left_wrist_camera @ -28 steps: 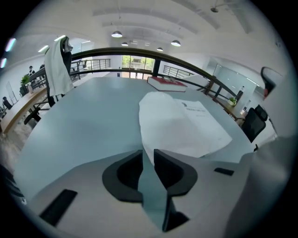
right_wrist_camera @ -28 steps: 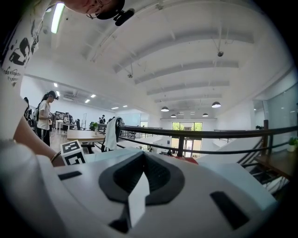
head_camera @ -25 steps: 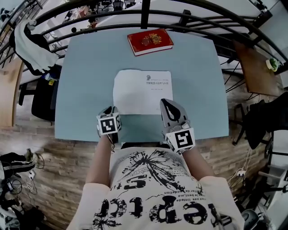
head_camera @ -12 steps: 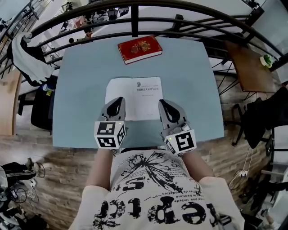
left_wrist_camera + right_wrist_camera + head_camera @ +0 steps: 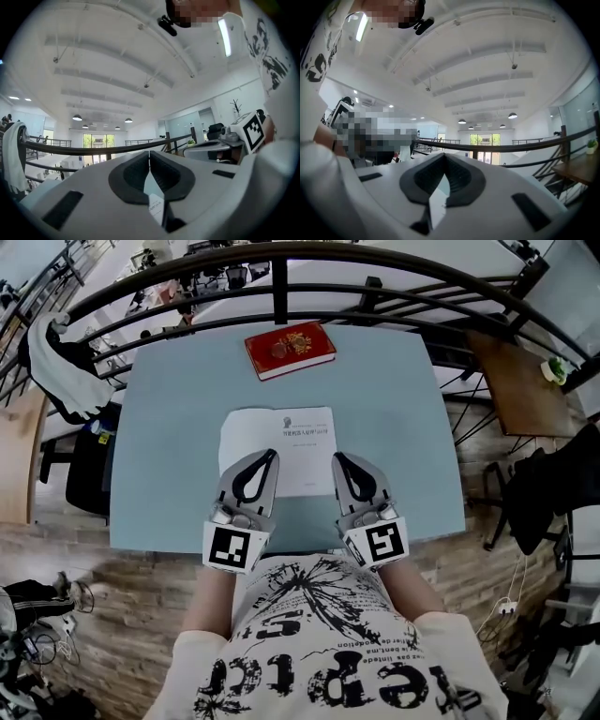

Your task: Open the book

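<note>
A white book (image 5: 292, 439) lies flat in the middle of the pale blue table (image 5: 169, 409), a small picture and print near its far edge. A closed red book (image 5: 289, 350) lies by the table's far edge. My left gripper (image 5: 271, 457) hangs level over the white book's near left part, jaws shut and empty. In the left gripper view its tips (image 5: 149, 154) meet, with a strip of printed page (image 5: 156, 206) showing below. My right gripper (image 5: 338, 460) sits beside the book's near right corner, shut and empty; the right gripper view shows its tips (image 5: 444, 155) closed together.
A black curved railing (image 5: 281, 259) runs behind the table. A chair with white cloth (image 5: 52, 357) stands at the left. A brown side table (image 5: 520, 381) stands at the right. Wooden floor lies below the near table edge, where the person stands.
My left gripper has come up from the near table edge, turned level, shut its jaws and moved out over the white book. The right gripper shifted only slightly.
</note>
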### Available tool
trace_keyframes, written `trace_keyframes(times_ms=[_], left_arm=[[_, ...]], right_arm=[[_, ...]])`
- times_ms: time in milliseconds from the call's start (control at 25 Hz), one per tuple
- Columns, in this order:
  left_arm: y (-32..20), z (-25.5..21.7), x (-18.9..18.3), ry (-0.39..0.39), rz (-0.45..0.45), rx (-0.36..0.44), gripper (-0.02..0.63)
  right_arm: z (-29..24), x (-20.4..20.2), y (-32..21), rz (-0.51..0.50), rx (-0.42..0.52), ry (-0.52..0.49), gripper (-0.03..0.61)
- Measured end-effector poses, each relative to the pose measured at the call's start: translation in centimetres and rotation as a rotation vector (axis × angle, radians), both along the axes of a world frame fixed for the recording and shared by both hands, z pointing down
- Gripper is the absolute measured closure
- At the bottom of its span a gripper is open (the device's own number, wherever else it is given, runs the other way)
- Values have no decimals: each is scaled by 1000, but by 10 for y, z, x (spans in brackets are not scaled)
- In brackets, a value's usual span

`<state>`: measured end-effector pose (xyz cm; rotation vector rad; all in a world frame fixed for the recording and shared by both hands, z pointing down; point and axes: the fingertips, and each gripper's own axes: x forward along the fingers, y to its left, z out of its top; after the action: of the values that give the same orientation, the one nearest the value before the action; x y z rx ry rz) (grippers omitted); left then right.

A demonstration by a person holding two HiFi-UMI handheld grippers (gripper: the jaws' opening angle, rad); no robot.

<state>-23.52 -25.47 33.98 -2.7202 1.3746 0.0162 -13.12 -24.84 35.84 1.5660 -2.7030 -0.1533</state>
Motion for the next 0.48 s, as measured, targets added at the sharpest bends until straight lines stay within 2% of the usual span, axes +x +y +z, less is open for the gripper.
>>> trace_keyframes(times_ms=[280, 480], left_arm=[[-1, -1, -3, -14, -36, 38, 592], [-2, 1, -2, -23, -45, 28, 592]], right_arm=[[1, 0, -1, -9, 3, 17, 569], [2, 3, -4, 2, -14, 22, 571]])
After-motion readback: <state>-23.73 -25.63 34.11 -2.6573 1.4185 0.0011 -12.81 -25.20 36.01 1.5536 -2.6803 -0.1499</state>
